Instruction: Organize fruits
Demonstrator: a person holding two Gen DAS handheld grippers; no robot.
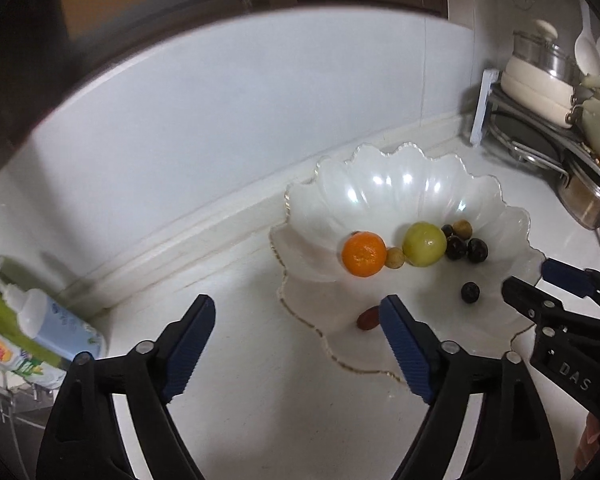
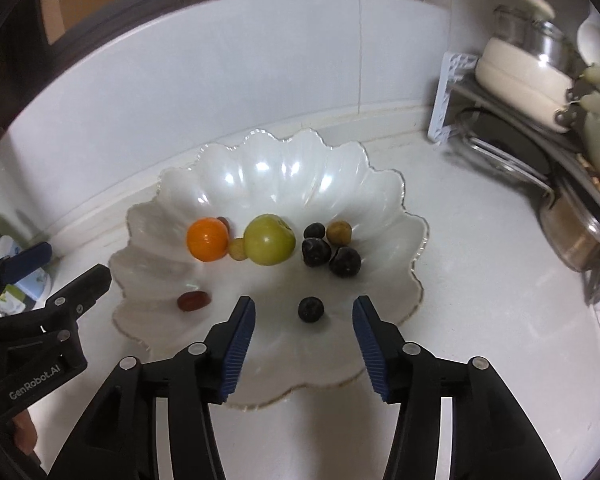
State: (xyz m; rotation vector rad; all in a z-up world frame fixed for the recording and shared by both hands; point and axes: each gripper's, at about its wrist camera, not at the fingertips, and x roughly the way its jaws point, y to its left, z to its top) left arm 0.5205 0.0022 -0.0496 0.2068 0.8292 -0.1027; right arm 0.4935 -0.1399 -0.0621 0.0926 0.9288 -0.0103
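Note:
A white scalloped bowl (image 2: 260, 168) sits on the white counter and also shows in the left wrist view (image 1: 388, 184). In it lie an orange (image 2: 207, 239), a green apple (image 2: 269, 240), several dark plums (image 2: 315, 252), small tan longans (image 2: 339, 233) and a red date (image 2: 194, 301). One dark plum (image 2: 310, 309) lies apart at the front, just ahead of my right gripper (image 2: 303, 340), which is open and empty over the bowl's near rim. My left gripper (image 1: 296, 340) is open and empty at the bowl's left edge, its right finger next to the red date (image 1: 368, 318).
A rack with pots and a cream pan (image 2: 520, 76) stands at the right. Soap bottles (image 1: 40, 320) lie at the far left by a sink rack. A white tiled wall (image 1: 240, 100) runs behind the bowl.

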